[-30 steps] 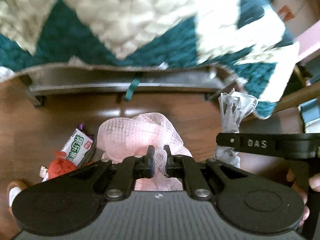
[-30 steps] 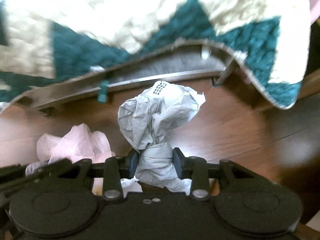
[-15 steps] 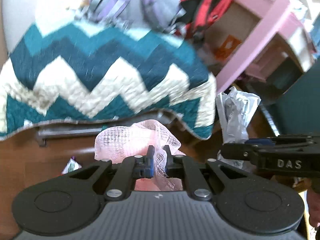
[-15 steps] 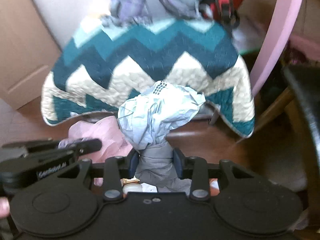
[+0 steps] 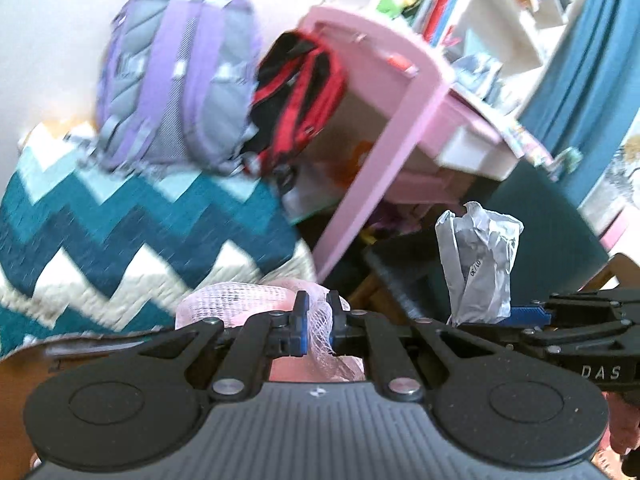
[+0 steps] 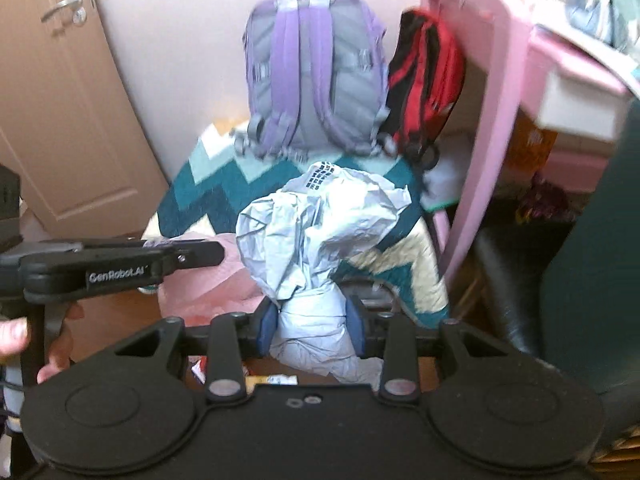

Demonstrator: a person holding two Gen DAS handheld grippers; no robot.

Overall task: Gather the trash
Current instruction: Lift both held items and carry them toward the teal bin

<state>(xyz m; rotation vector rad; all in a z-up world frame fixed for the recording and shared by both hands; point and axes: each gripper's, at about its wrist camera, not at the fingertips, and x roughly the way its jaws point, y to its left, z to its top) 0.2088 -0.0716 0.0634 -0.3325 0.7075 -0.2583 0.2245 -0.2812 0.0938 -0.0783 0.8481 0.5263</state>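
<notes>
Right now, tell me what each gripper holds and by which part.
Left gripper: the pink mesh wrap, pinched at a bunched fold. Right gripper: the crumpled grey bag, clamped at its narrow lower neck.

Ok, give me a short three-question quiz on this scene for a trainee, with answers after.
1. True or false: the left gripper is open and holds nothing.
2. What does the right gripper hold?
A. crumpled grey wrapper
B. a bottle
C. a sock
3. What colour is the backpack on the zigzag blanket?

Key:
1. False; it is shut on pink netting.
2. A
3. Purple and grey.
</notes>
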